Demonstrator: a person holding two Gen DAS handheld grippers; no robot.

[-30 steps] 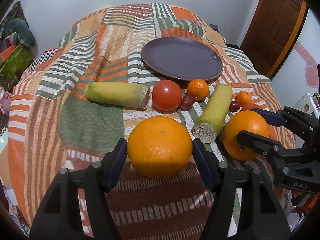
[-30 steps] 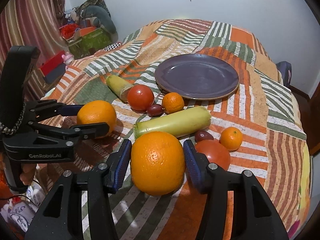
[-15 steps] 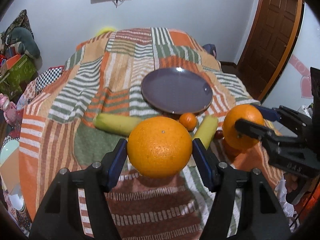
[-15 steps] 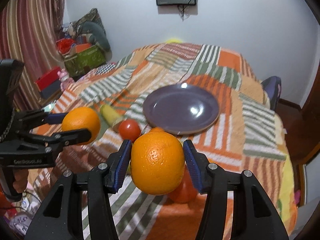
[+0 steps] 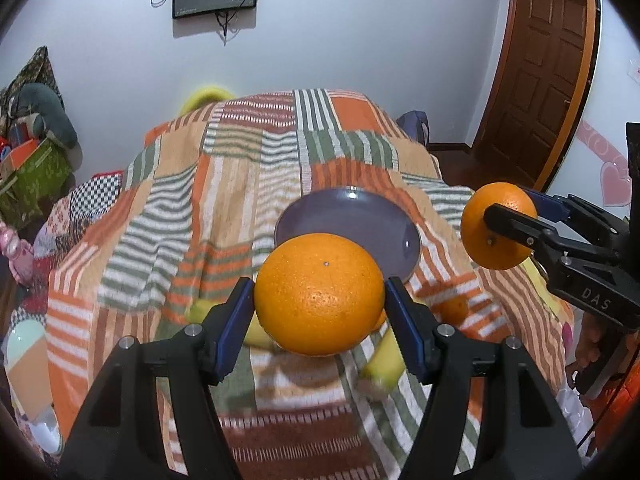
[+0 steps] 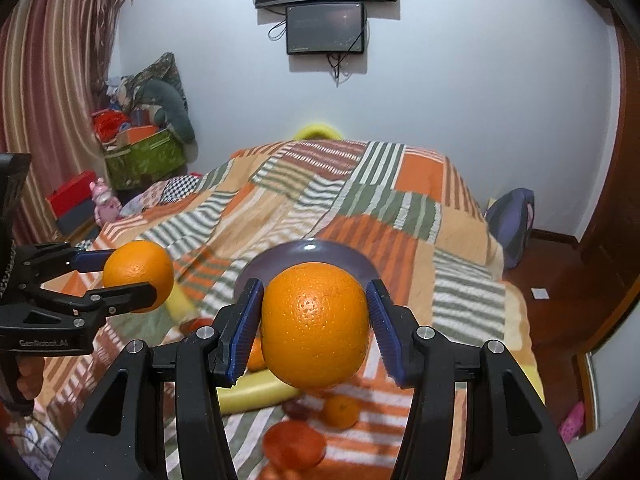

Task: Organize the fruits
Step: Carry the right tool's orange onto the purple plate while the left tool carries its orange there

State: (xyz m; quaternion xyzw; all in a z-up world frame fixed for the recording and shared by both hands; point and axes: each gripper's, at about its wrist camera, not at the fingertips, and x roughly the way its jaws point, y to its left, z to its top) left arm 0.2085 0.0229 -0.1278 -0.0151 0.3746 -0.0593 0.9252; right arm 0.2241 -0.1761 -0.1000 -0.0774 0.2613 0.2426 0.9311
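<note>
Both oranges (image 5: 319, 294) (image 6: 315, 325) now higher, each in its claw (image 5: 320, 312) (image 6: 314, 326).

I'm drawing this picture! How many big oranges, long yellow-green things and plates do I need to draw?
Big round oranges: 2, one in the left gripper, one in the right gripper.
Long yellow-green cylinders: 2.
Round purple plates: 1.
Total: 5.
</note>
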